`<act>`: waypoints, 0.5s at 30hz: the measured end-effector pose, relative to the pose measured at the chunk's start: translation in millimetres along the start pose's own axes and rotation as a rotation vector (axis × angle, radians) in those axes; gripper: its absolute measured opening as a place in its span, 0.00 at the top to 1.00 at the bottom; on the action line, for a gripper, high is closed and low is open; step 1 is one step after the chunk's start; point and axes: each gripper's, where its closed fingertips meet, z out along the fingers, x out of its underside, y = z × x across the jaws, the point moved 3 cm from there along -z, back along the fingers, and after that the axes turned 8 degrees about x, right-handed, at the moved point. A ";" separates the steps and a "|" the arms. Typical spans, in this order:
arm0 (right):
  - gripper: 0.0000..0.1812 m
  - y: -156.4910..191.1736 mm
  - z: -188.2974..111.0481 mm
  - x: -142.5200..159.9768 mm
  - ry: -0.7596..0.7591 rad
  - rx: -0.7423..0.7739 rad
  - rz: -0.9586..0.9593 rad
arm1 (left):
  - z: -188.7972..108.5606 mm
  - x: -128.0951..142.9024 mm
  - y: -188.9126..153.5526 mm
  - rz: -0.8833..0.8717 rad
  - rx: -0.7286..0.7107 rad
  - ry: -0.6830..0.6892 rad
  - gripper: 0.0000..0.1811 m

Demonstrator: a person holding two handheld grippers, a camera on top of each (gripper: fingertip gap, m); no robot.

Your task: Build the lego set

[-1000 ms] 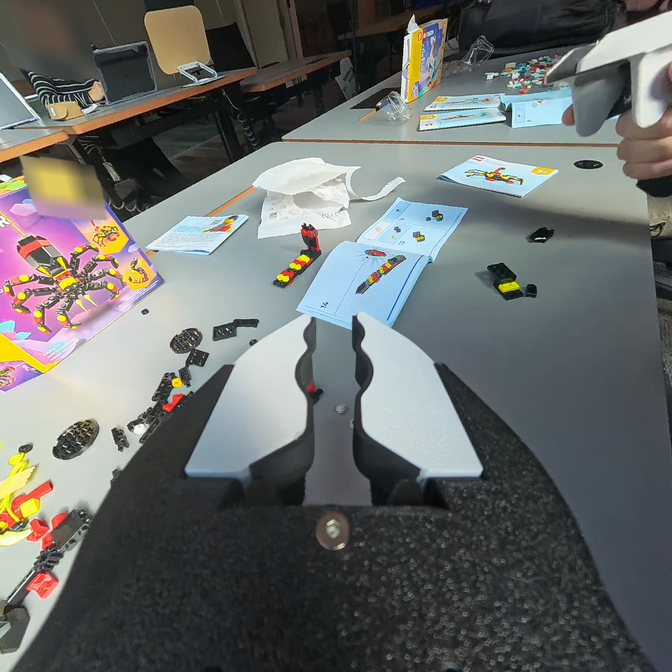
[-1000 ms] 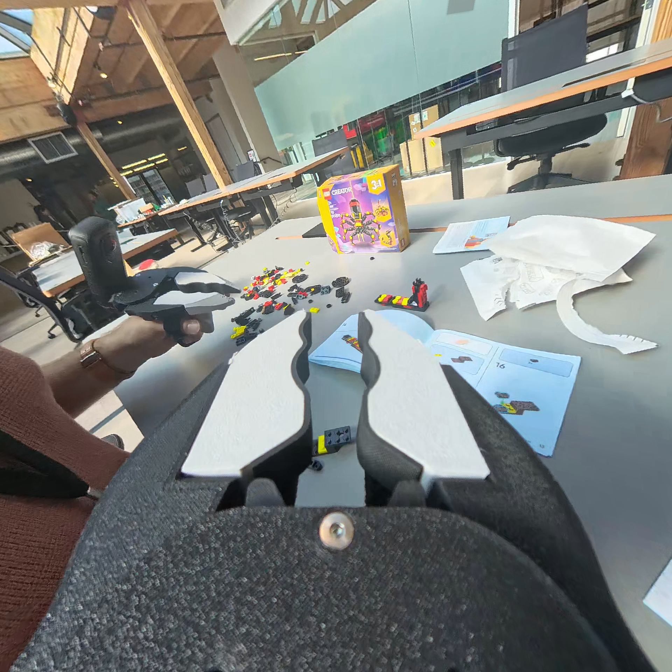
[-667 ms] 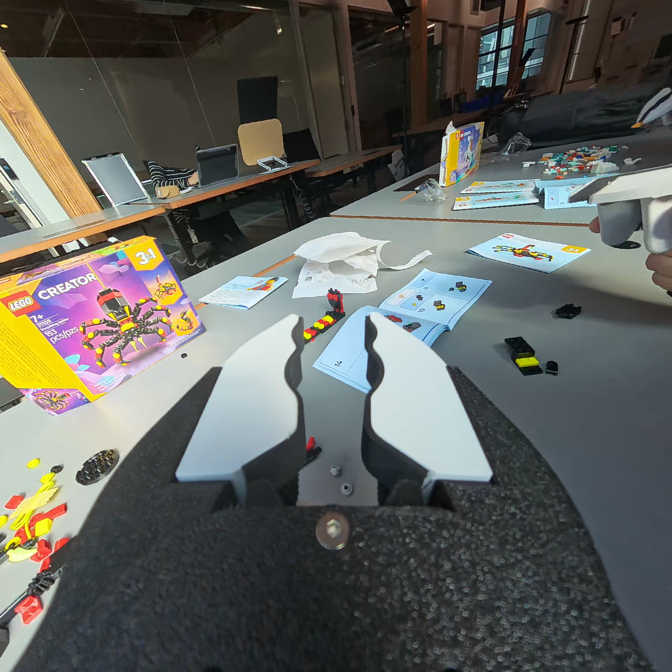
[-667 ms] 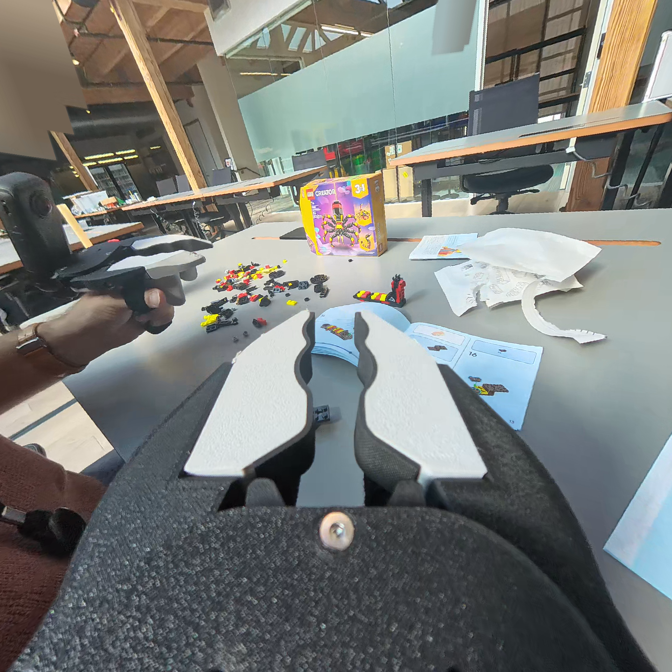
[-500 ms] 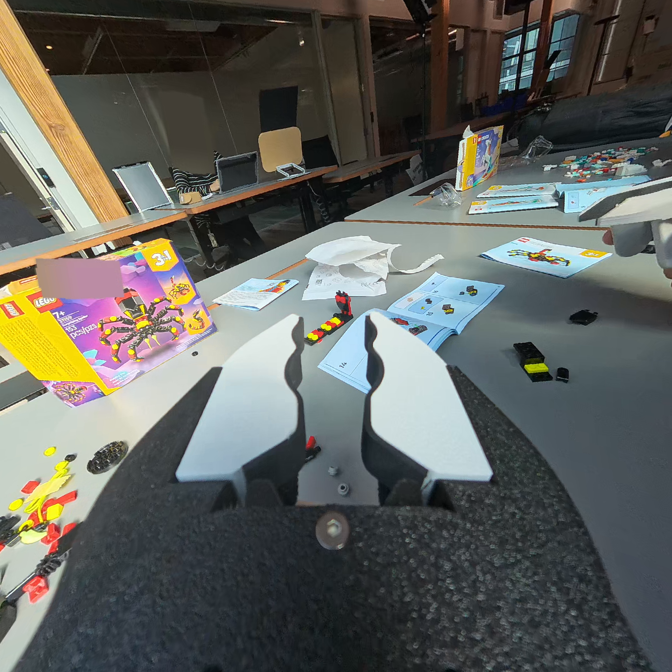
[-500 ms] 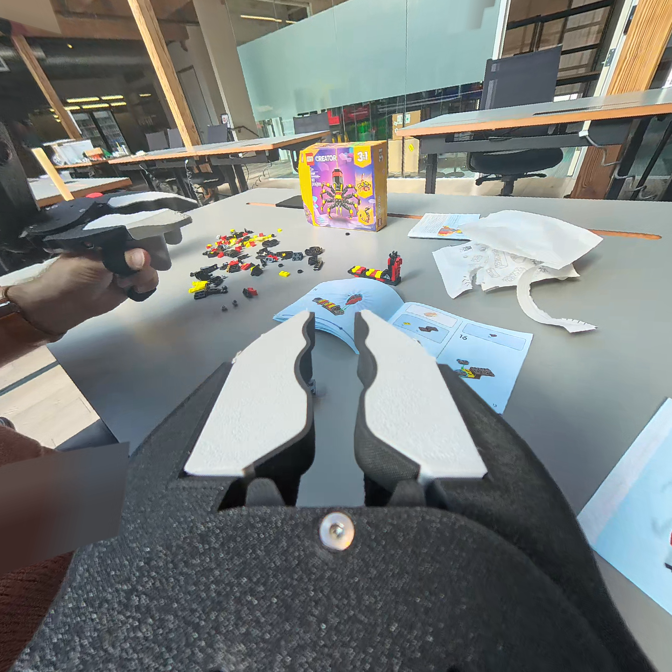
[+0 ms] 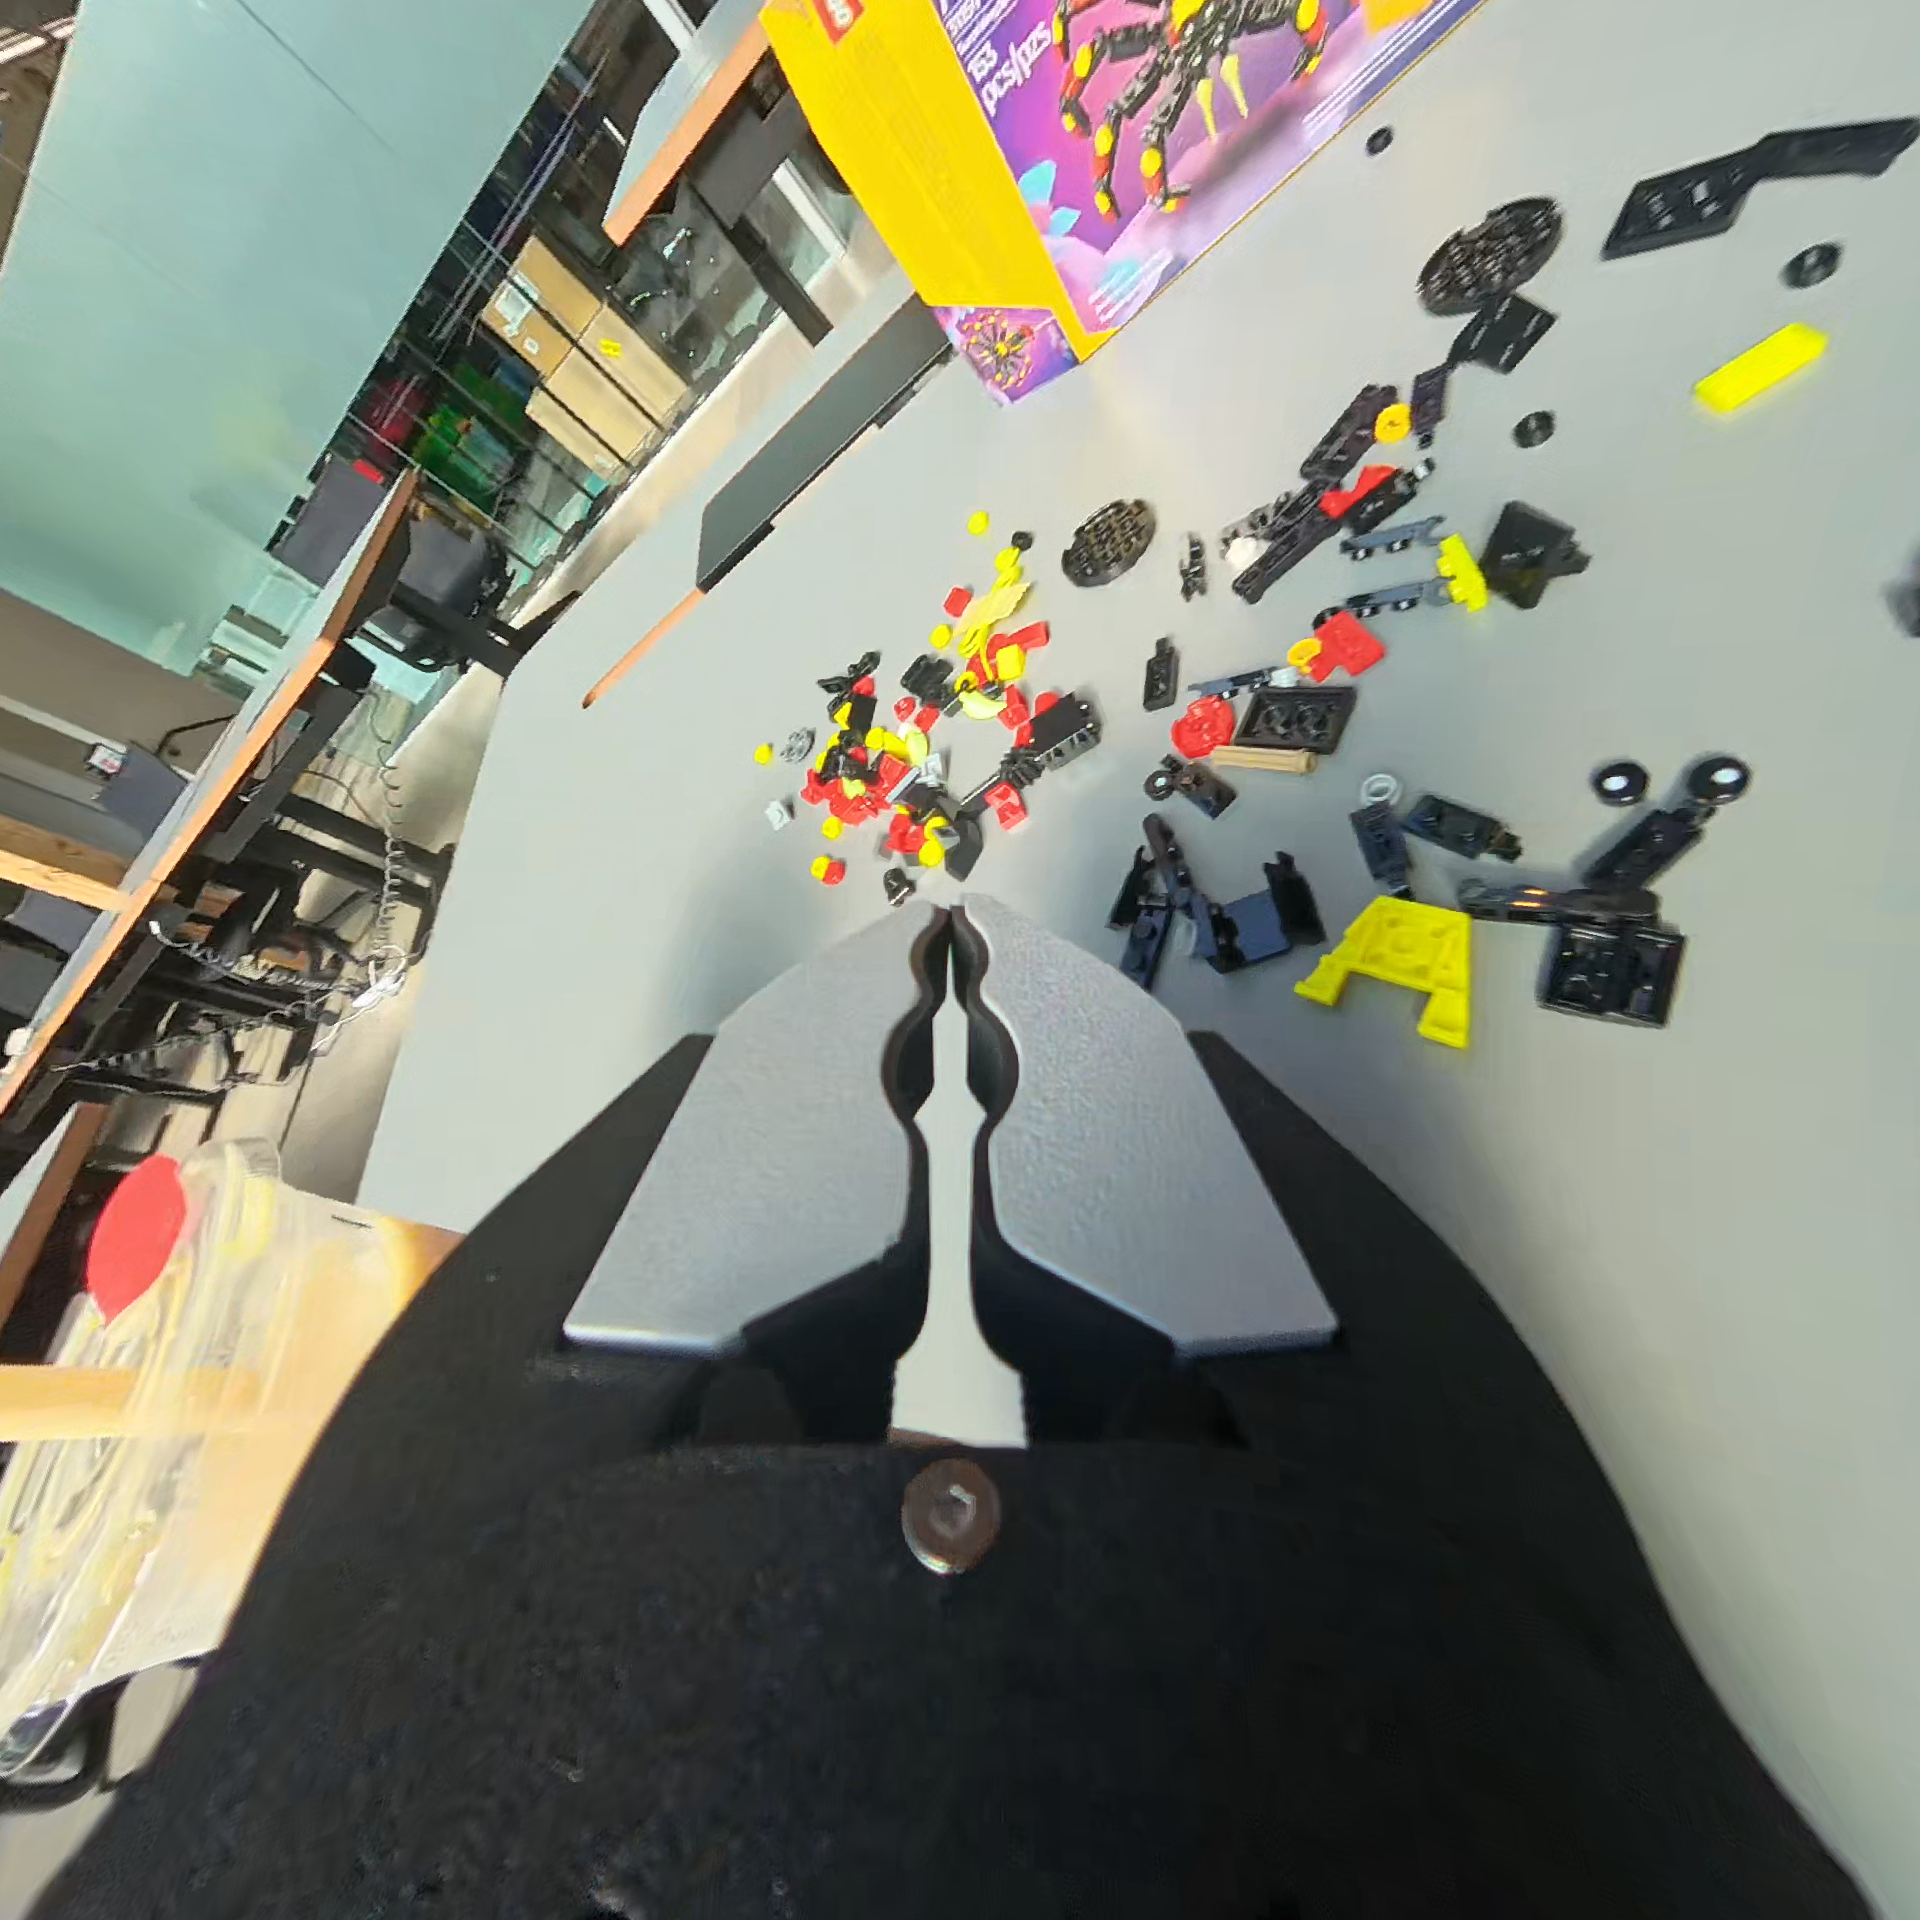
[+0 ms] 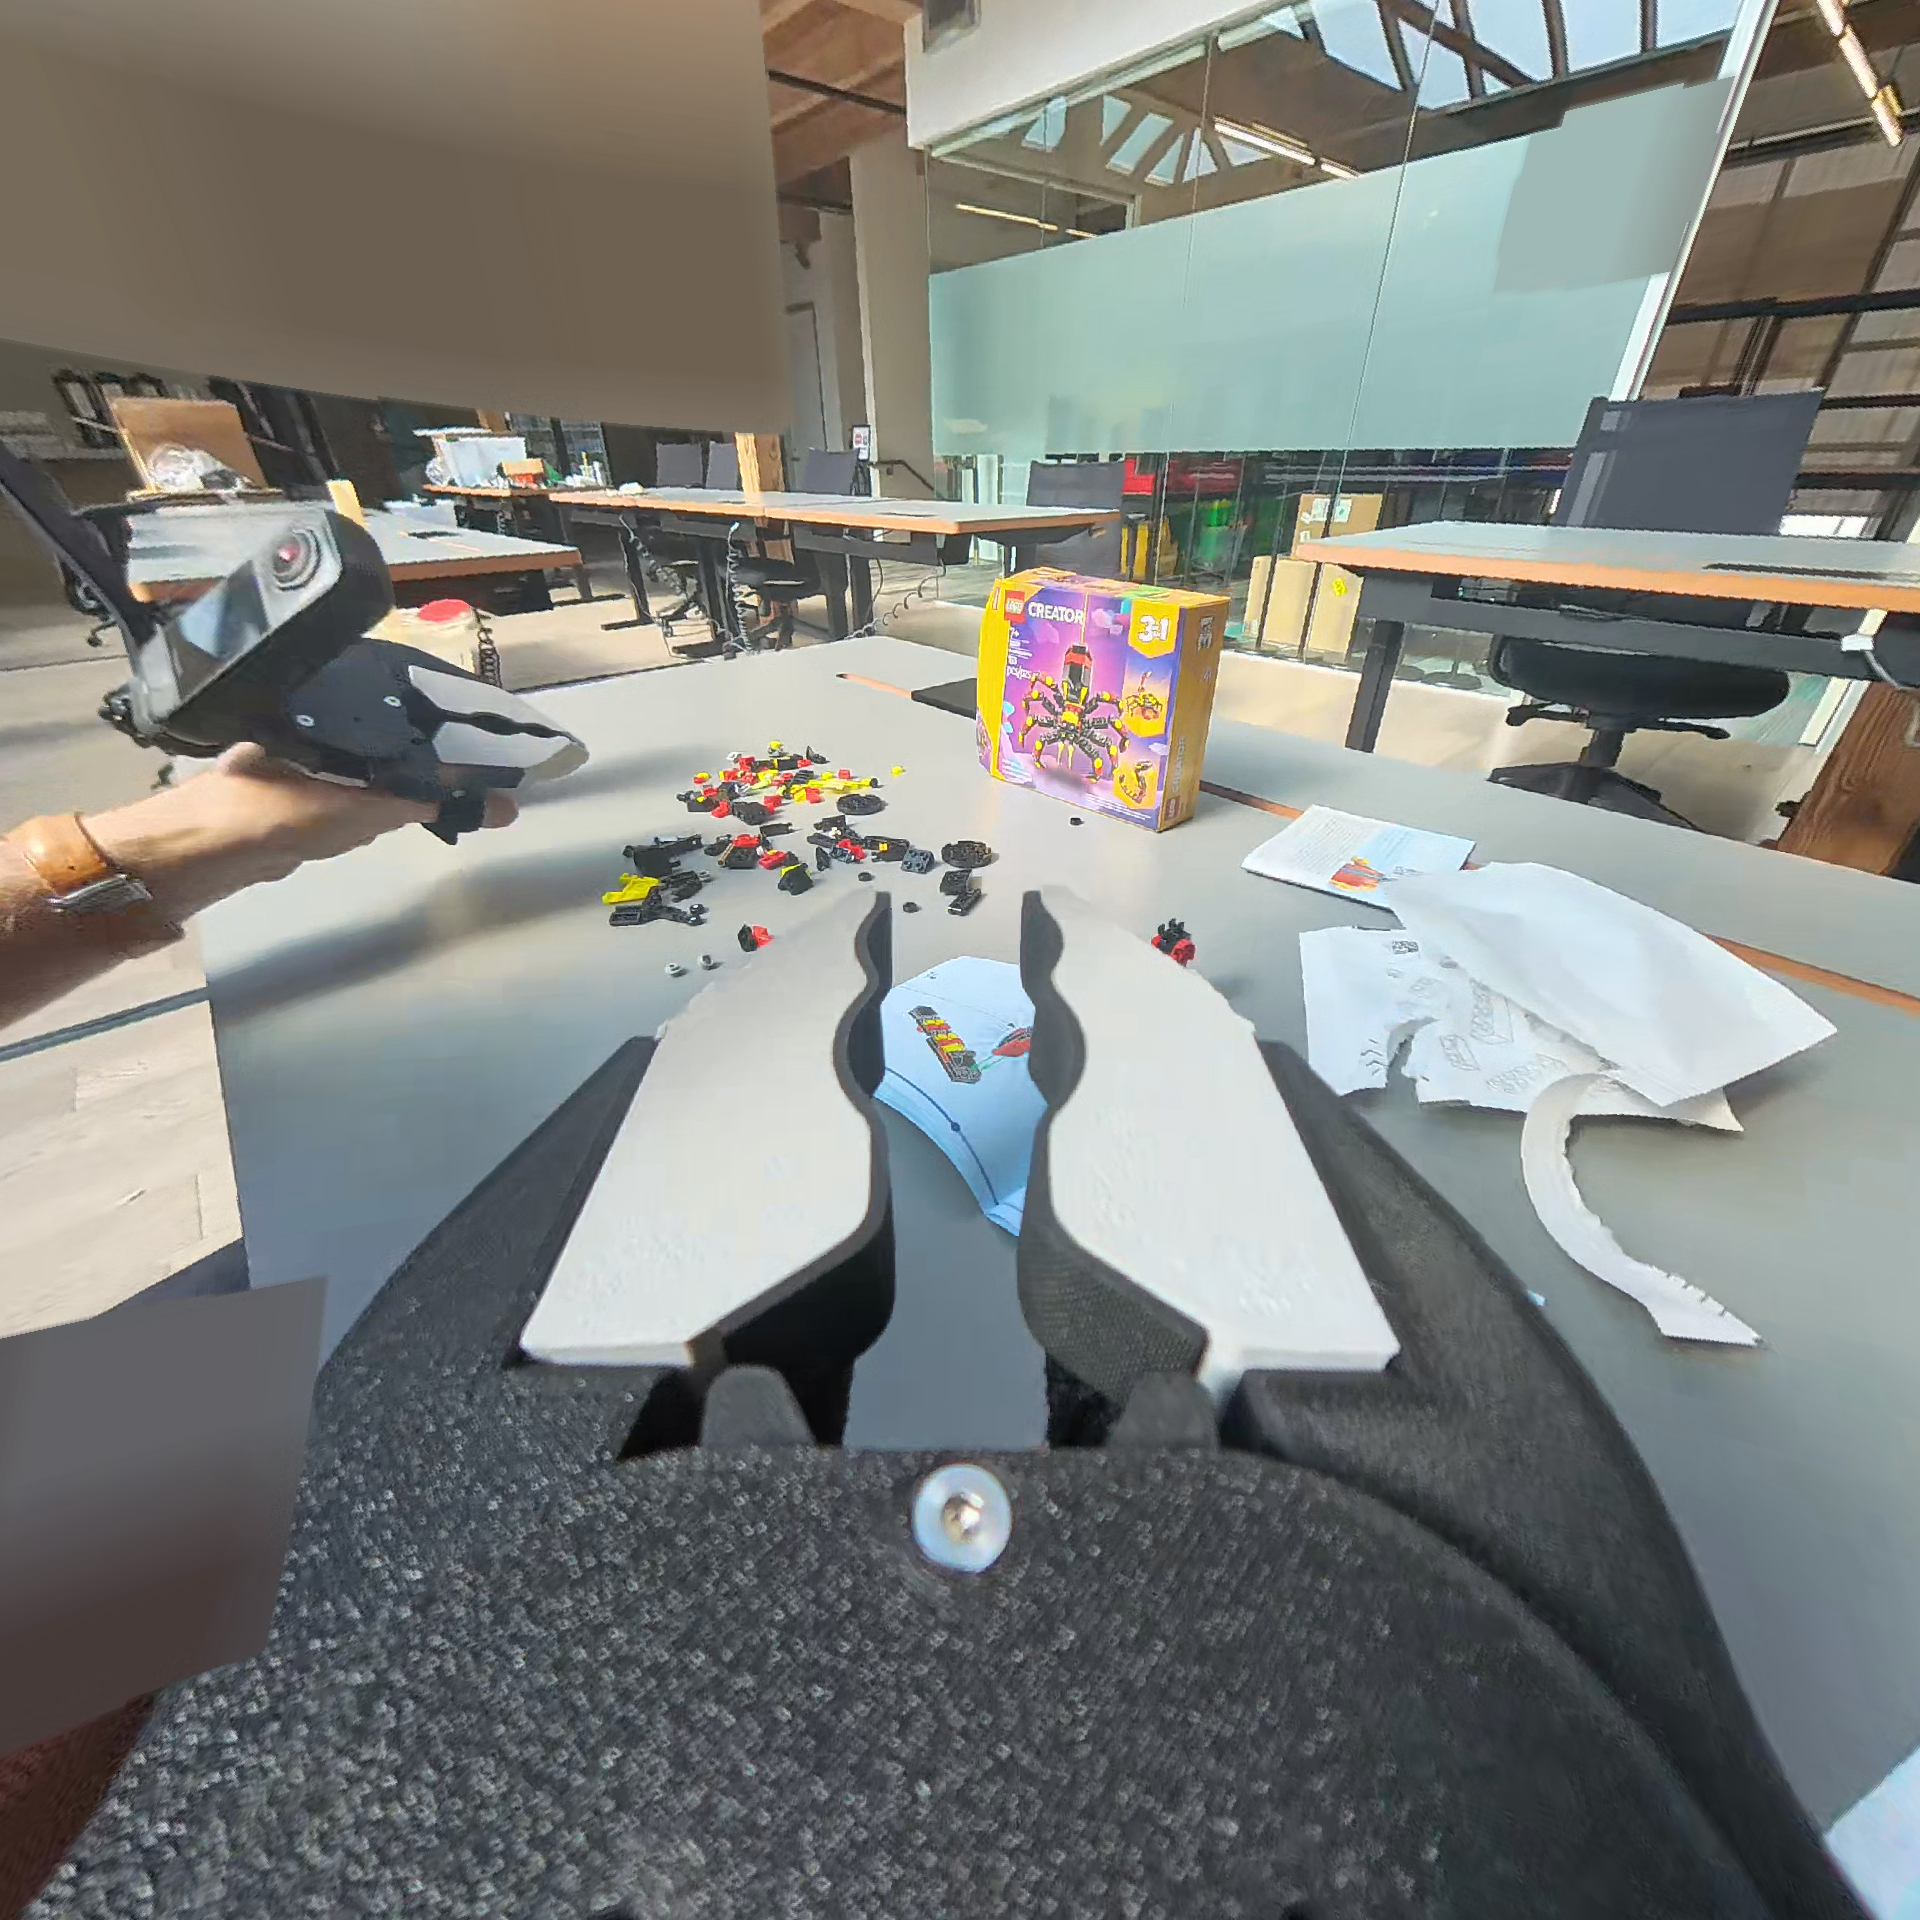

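My left gripper is shut with nothing between its tips, rolled on its side, and hovers just short of the loose red, yellow and black Lego pieces on the grey table. A yellow wedge plate and black plates lie to its right. My right gripper is open and empty above the open blue instruction booklet. The small red and black partial build peeks out behind its right finger. The left gripper, held by a hand, also shows in the right wrist view beside the pieces.
The purple and yellow set box stands behind the pieces and also shows in the left wrist view. Torn white paper bags and a small leaflet lie at the right. The table edge is at the left. There is about 40 cm between the tips of the two grippers.
My left gripper has swung left to the loose pieces, rolled on its side and gone from open to shut. My right gripper has drawn back, still open, now over the booklet.
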 end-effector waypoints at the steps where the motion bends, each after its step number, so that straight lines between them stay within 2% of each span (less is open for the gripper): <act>1: 0.87 1.3 5.2 -1.6 -0.003 -0.026 0.001 | 9.1 3.9 6.7 0.034 -0.053 0.052 1.00; 3: 0.87 5.1 12.7 -5.1 -0.017 -0.074 0.002 | 31.7 15.7 22.2 0.057 -0.112 0.179 1.00; 4: 0.87 6.9 15.7 -6.1 -0.020 -0.095 0.003 | 44.3 21.8 26.2 0.000 -0.074 0.207 1.00; 5: 0.87 8.0 18.0 -7.4 -0.028 -0.108 0.002 | 56.5 27.7 26.4 -0.105 0.013 0.213 1.00; 7: 0.87 9.1 20.8 -9.3 -0.045 -0.122 -0.004 | 73.4 30.0 23.8 -0.404 0.224 0.135 0.96; 8: 0.87 9.2 21.4 -9.9 -0.052 -0.127 -0.003 | 77.8 31.9 24.9 -0.496 0.284 0.118 0.96; 12: 0.87 5.3 21.3 -9.2 -0.072 -0.135 0.022 | 87.1 44.8 45.2 -0.404 0.109 0.193 0.99; 15: 0.87 -1.8 21.2 -6.3 -0.072 -0.129 0.046 | 95.4 41.2 44.4 -0.377 0.120 0.220 0.98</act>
